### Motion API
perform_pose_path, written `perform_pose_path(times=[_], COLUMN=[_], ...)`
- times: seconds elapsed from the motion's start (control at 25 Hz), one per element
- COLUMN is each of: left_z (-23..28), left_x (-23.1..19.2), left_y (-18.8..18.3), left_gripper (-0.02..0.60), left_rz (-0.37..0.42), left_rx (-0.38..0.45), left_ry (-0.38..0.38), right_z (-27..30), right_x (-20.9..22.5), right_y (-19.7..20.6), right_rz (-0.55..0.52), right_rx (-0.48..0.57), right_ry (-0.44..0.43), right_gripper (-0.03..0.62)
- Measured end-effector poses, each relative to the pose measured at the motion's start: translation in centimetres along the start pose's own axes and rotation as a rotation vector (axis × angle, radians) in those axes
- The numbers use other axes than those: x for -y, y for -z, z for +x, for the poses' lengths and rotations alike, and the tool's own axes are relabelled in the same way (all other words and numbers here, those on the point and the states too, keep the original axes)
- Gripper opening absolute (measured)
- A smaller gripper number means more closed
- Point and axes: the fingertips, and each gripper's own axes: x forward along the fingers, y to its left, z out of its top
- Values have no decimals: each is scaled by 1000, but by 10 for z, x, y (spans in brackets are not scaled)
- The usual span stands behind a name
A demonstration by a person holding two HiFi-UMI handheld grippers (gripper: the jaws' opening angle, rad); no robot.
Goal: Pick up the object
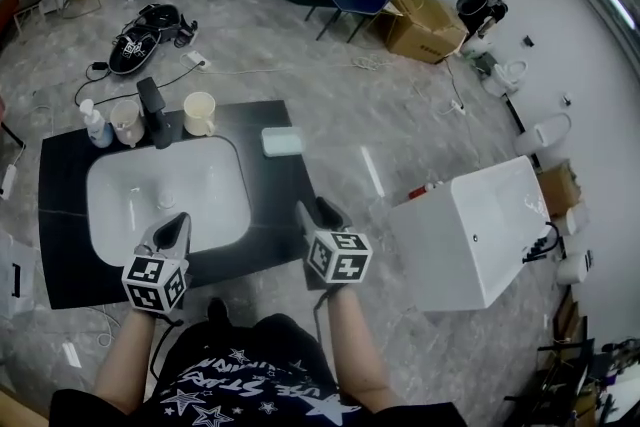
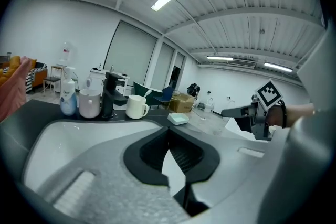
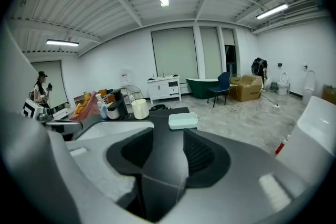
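The right gripper [image 3: 168, 143] has its jaws apart with nothing between them; the dark counter [image 3: 167, 165] shows through the gap. Straight ahead, beyond the tips, a pale green dish [image 3: 183, 121] lies on that counter. Left of it stand a cream mug [image 3: 140, 109] and a black faucet [image 3: 119, 104], behind the white basin [image 3: 113, 131]. The left gripper [image 3: 64, 124] reaches in at the far left (its jaw state is unclear here). Farther back are a white cabinet [image 3: 165, 88], a dark green tub [image 3: 202, 85] and a blue chair [image 3: 221, 86].
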Motion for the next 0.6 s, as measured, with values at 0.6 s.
perform_pose_path(times=[0.6], left_z=[66], left_x=[9], left_y=[-17], left_gripper=[9], left_rz=[-10], left_rx=[-41], left_ry=[-56], right_z=[76], right_x=[63], right_y=[-37], right_rz=[32], right_rx=[-20], right_ry=[-23], right_gripper=[184])
